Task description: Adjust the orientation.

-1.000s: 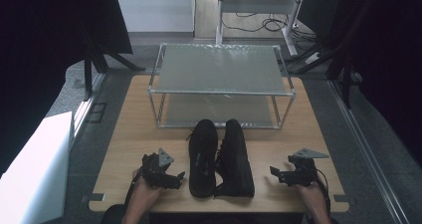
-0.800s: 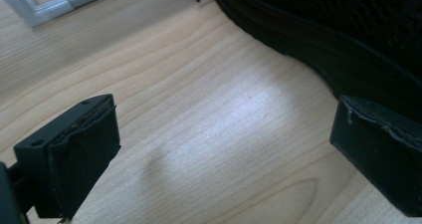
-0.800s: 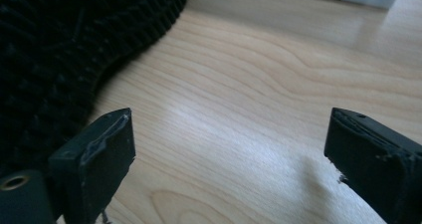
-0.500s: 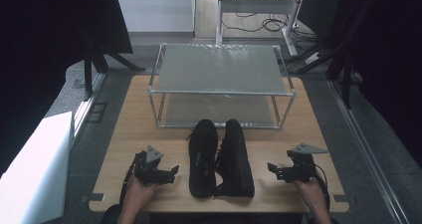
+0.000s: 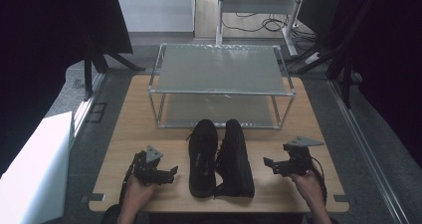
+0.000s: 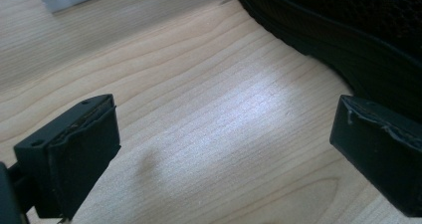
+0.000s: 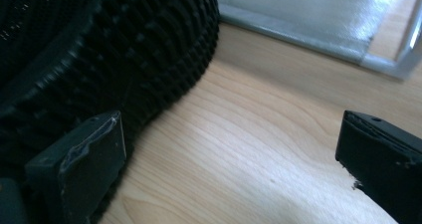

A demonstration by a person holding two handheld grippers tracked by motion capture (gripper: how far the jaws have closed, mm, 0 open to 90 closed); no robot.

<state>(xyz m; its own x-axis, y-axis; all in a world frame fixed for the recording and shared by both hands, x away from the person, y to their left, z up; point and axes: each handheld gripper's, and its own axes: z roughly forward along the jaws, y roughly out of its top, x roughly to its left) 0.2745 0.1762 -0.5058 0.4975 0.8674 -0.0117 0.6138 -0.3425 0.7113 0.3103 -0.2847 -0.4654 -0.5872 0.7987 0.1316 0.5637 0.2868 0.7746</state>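
Note:
Two black shoes lie side by side on the wooden table (image 5: pixel 134 129), toes toward the rack: the left shoe (image 5: pixel 202 157) and the right shoe (image 5: pixel 235 157). My left gripper (image 5: pixel 171 171) is held low just left of them, open, its jaws aimed at the left shoe's side (image 6: pixel 348 30) with bare wood between them (image 6: pixel 224 144). To the right of the pair my right gripper (image 5: pixel 268 163) is open too. Its jaws have just been opening and only table lies between them (image 7: pixel 229 159). Its left jaw sits close beside the right shoe's ribbed sole (image 7: pixel 149 59).
A two-shelf metal rack (image 5: pixel 221 92) with frosted panels stands at the back of the table; its lower shelf (image 7: pixel 308 15) is just beyond the shoes. A white box (image 5: pixel 35 174) sits on the floor at the left. Bare wood flanks the shoes.
My right gripper has lifted a little and edged toward the shoes. The left gripper shifted slightly left. The shoes have stayed put.

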